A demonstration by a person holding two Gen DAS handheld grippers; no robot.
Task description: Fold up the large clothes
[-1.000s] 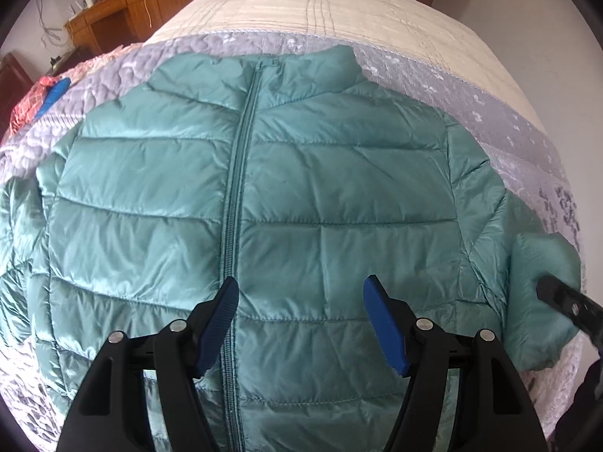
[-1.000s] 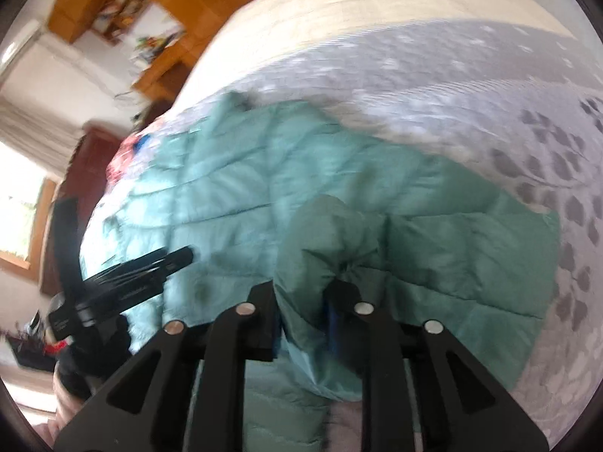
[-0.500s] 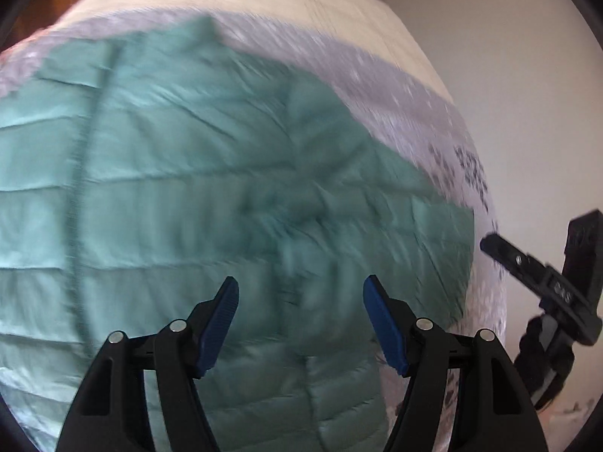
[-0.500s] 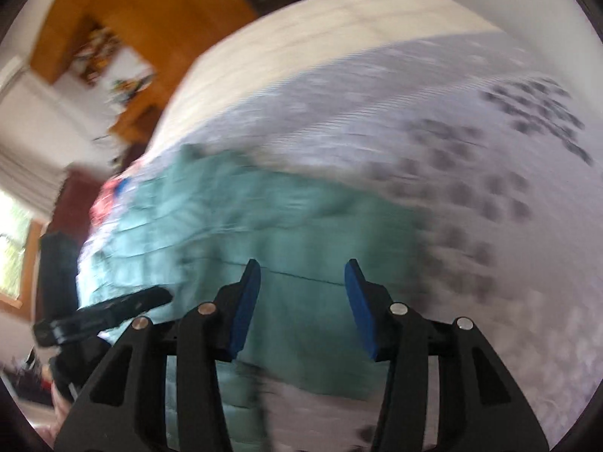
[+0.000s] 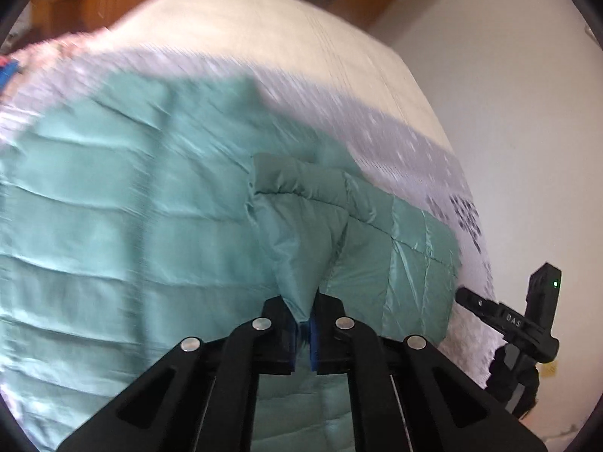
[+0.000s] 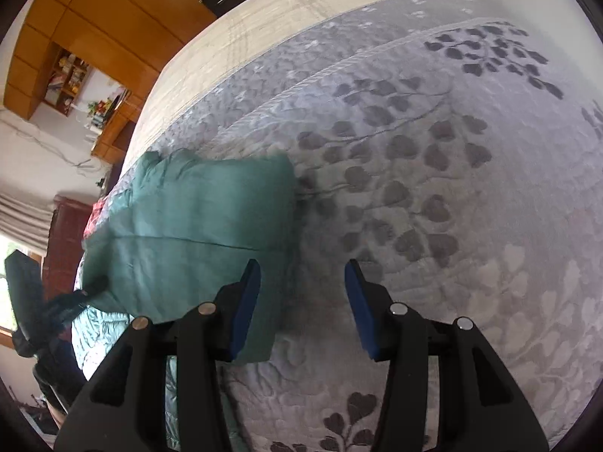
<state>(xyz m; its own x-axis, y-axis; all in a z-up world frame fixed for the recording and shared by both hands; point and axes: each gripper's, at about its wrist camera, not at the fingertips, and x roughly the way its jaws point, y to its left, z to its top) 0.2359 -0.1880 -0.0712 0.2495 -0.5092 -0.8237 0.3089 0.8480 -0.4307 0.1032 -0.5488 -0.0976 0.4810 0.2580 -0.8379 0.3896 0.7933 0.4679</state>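
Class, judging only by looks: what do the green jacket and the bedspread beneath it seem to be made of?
Green jacket: probably thin nylon or polyester, slightly glossy, puffy between stitched rows. Bedspread: seemingly quilted woven cloth, matt, with a raised stitched leaf pattern.

Teal quilted jacket (image 5: 150, 226) on a grey leaf-patterned bedspread (image 6: 433, 173); blue-padded black fingers (image 6: 245, 301).

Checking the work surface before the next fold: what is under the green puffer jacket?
The green puffer jacket lies on a grey leaf-patterned quilt, itself over a cream bedspread. Whatever is directly beneath the jacket is covered. The left gripper pinches a fold of it.
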